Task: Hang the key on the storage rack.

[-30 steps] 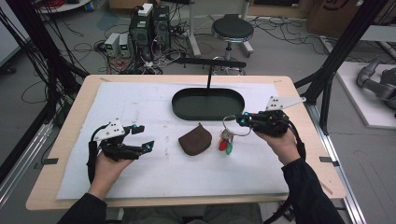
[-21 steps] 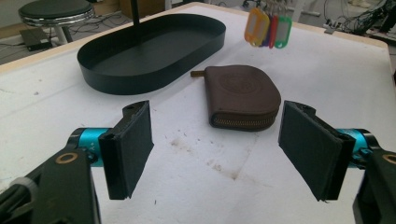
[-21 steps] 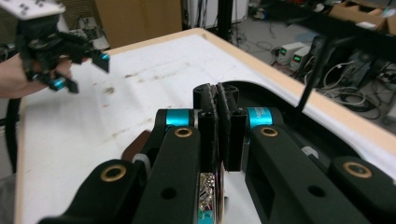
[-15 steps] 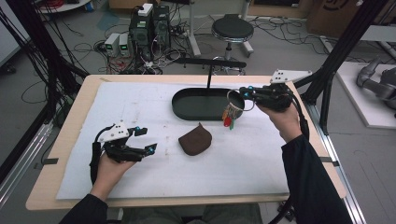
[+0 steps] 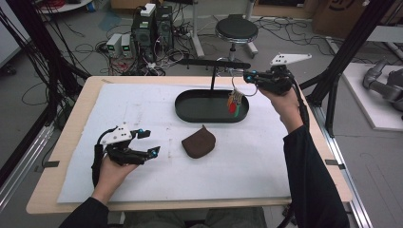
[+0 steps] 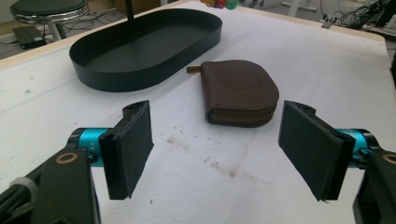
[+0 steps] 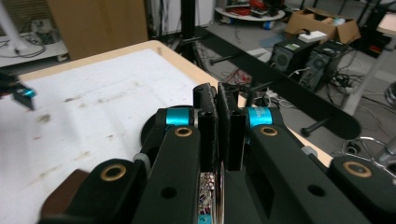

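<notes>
White sheeting is covering the counter (image 5: pixel 119 109), where a black oval tray (image 5: pixel 190 110) is sitting. The right gripper (image 5: pixel 247 76) is pinching what looks like a key ring (image 5: pixel 236 85), keys (image 5: pixel 233 102) dangling over the tray. The left gripper (image 6: pixel 217 149) is gaping, empty, near a brown pouch (image 6: pixel 240 93).

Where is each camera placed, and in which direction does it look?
High view: above the person's side, looking forward and down on the table; both forearms and hands show.
Left gripper view: on the left gripper, facing the brown pouch and black tray; its open fingers show.
Right gripper view: on the right gripper, raised, facing the table's far edge; fingers shut on a key bunch.
Shared: pouch and tray.
</notes>
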A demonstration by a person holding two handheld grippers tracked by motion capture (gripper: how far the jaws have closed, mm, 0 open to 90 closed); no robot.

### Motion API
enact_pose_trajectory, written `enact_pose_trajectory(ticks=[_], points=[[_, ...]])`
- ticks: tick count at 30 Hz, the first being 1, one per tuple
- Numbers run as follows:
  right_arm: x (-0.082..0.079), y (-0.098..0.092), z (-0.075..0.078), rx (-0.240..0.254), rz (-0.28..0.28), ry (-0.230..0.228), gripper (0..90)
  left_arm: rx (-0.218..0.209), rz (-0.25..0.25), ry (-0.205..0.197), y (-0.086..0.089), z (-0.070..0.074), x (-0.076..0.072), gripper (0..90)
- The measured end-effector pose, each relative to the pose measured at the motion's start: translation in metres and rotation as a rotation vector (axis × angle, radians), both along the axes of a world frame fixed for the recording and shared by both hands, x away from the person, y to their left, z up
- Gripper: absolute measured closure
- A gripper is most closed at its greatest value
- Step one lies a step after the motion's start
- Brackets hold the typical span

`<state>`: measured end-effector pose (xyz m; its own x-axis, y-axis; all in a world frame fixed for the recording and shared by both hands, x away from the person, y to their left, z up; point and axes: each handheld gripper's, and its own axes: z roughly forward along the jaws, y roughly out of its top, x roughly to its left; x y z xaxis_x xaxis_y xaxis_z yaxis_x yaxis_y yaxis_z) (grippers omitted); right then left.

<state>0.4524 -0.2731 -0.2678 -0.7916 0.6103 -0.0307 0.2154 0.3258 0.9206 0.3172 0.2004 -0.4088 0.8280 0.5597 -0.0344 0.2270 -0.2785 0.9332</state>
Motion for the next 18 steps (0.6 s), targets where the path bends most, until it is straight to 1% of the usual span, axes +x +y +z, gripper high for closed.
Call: enact_pose_trajectory(ticks=[3,6,7,8,9,12,14,16,18], points=[[0.010,-0.002,-0.003,-0.008,-0.030,0.008,88.0,-0.002,-0.001,0.002,0.000,0.000,0.000,26.0],[0.020,-0.006,-0.007,0.002,-0.059,0.023,88.0,-0.002,-0.002,0.001,0.000,0.000,0.001,26.0],[0.024,-0.007,-0.009,0.000,-0.063,0.022,88.0,-0.002,-0.002,0.001,0.000,0.000,0.001,26.0],[0.024,-0.007,-0.009,0.000,-0.063,0.022,88.0,-0.005,0.000,0.002,0.000,-0.001,0.001,26.0],[0.030,-0.009,-0.010,0.000,-0.077,0.032,88.0,-0.004,-0.001,0.004,0.001,-0.001,0.001,26.0],[0.035,-0.009,-0.011,0.000,-0.090,0.036,88.0,-0.004,-0.003,0.003,0.001,-0.001,0.001,26.0],[0.039,-0.009,-0.012,0.008,-0.092,0.039,88.0,-0.003,0.001,0.006,0.001,-0.002,0.001,26.0],[0.042,-0.007,-0.013,0.001,-0.096,0.044,88.0,-0.004,0.001,0.007,0.001,-0.002,0.001,26.0],[0.045,-0.006,-0.015,0.005,-0.097,0.042,88.0,-0.004,-0.001,0.006,0.001,-0.002,0.001,26.0]])
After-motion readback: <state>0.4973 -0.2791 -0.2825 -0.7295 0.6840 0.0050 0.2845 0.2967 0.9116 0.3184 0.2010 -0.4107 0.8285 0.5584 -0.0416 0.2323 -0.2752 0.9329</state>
